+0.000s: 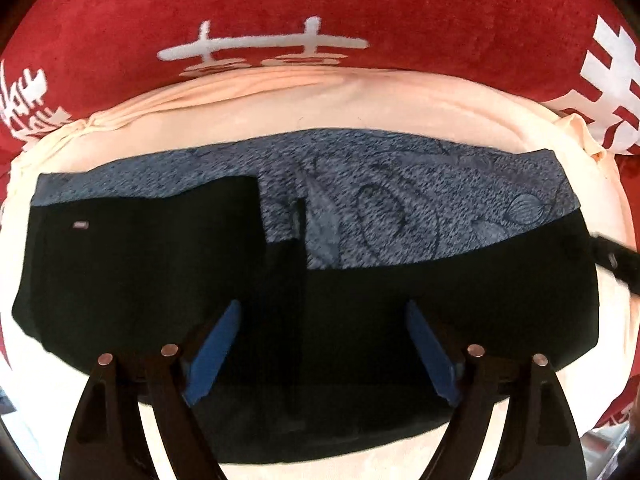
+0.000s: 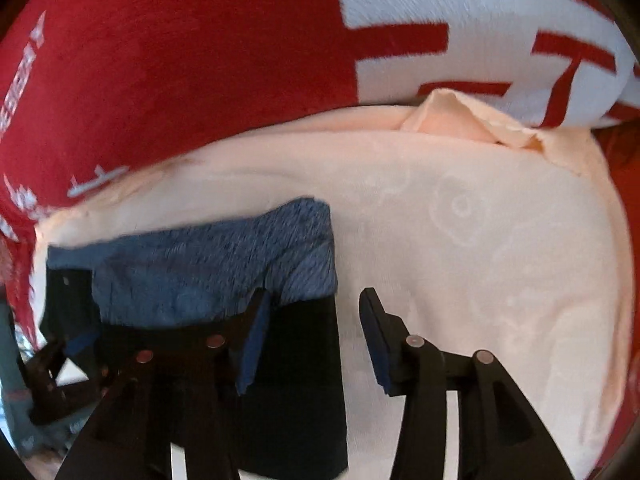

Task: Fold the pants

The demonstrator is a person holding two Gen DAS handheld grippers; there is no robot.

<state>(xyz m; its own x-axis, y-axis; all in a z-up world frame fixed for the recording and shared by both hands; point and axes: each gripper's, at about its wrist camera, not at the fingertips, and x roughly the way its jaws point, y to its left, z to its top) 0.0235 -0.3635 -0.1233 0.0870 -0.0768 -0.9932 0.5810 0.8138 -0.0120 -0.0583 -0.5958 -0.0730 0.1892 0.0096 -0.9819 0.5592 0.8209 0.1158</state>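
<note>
Both grippers' jaws apart, pants (image 1: 160, 272) black folds indistinct, right view blurred.

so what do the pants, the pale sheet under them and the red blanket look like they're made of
Pants: matte black fabric, probably a knit; the grey-blue part looks heathered with a printed pattern.
Pale sheet: smooth peach woven cloth with a faint tone-on-tone motif, perhaps cotton or a blend.
Red blanket: fuzzy, plush nap with white characters, likely fleece.
</note>
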